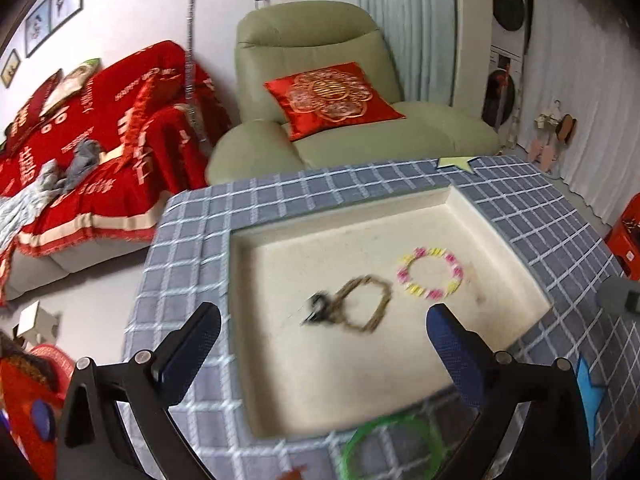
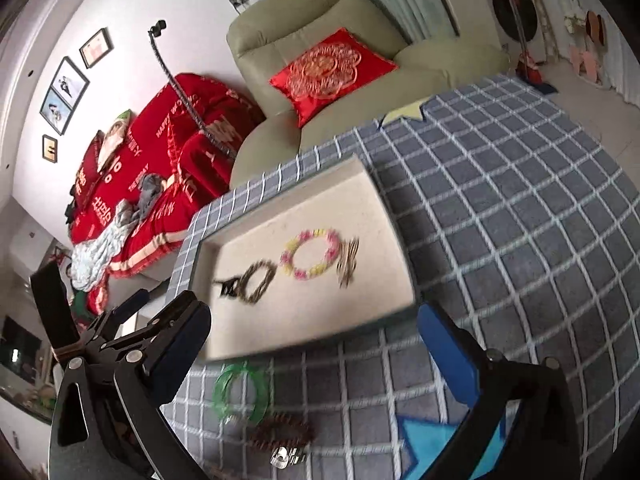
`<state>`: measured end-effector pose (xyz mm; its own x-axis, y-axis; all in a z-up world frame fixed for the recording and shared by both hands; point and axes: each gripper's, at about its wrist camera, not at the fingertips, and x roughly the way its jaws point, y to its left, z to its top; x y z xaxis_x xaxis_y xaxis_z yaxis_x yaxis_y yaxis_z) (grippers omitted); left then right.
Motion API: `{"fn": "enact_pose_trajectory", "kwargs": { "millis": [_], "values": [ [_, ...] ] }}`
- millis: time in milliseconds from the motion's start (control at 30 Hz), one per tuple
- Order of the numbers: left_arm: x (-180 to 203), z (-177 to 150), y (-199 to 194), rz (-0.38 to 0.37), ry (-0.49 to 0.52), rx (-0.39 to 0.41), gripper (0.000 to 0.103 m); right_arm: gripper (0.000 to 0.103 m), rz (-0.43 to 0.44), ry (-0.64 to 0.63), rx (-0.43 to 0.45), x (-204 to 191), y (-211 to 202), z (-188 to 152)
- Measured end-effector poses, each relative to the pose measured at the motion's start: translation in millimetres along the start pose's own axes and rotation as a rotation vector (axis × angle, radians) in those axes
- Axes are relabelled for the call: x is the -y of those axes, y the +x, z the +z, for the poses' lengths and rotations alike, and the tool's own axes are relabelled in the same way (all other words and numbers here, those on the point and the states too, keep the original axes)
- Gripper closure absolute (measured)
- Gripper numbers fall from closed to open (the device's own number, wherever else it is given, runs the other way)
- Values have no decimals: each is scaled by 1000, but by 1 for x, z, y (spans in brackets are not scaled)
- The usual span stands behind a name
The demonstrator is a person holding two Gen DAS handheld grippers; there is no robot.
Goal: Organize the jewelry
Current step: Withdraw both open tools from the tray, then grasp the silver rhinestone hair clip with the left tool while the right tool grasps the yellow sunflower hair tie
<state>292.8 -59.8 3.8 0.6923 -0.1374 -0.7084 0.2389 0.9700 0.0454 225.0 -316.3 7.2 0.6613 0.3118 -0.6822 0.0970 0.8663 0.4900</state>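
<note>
Bg: green armchair [image 1: 320,80] w/ red cushion [image 1: 332,96], red-covered sofa [image 1: 100,140], framed pictures [image 1: 52,16] on wall, grey checked table [image 2: 520,200] cloth.

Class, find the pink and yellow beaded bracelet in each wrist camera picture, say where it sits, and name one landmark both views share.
Left wrist view: the pink and yellow beaded bracelet lies in the cream tray, right of centre.
Right wrist view: the same bracelet lies mid-tray, just above picture centre.
Shared landmark: the red embroidered cushion on the green armchair, beyond the table.

Both wrist views above shared tray [image 1: 256,320].
</note>
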Motion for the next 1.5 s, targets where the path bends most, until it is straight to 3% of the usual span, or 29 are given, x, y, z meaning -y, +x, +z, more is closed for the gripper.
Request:
{"fn": "enact_pose_trajectory", "kwargs": {
  "millis": [100,333,633,1000,1300,1500],
  "values": [
    [-16,-20,-18,-4,-23,-27,0,0,1,15,-20,2,-10,-12],
    [-29,-86,-54,-91,-7,-103,0,0,-34,23,-94,7,-26,-57],
    [-1,-147,-89,-118,149,-106,0,0,-160,-1,-176,19,-43,-126],
    [12,-168,-83,-148,218,-149,0,0,-296,-76,-209,27,-51,-177],
    [19,-171,-70,-150,238,-175,0,0,-329,-183,-204,12,-40,-180],
    [23,-169,-66,-184,233,-184,0,10,-381,-277,-203,-1,-25,-179]
  ]
}}
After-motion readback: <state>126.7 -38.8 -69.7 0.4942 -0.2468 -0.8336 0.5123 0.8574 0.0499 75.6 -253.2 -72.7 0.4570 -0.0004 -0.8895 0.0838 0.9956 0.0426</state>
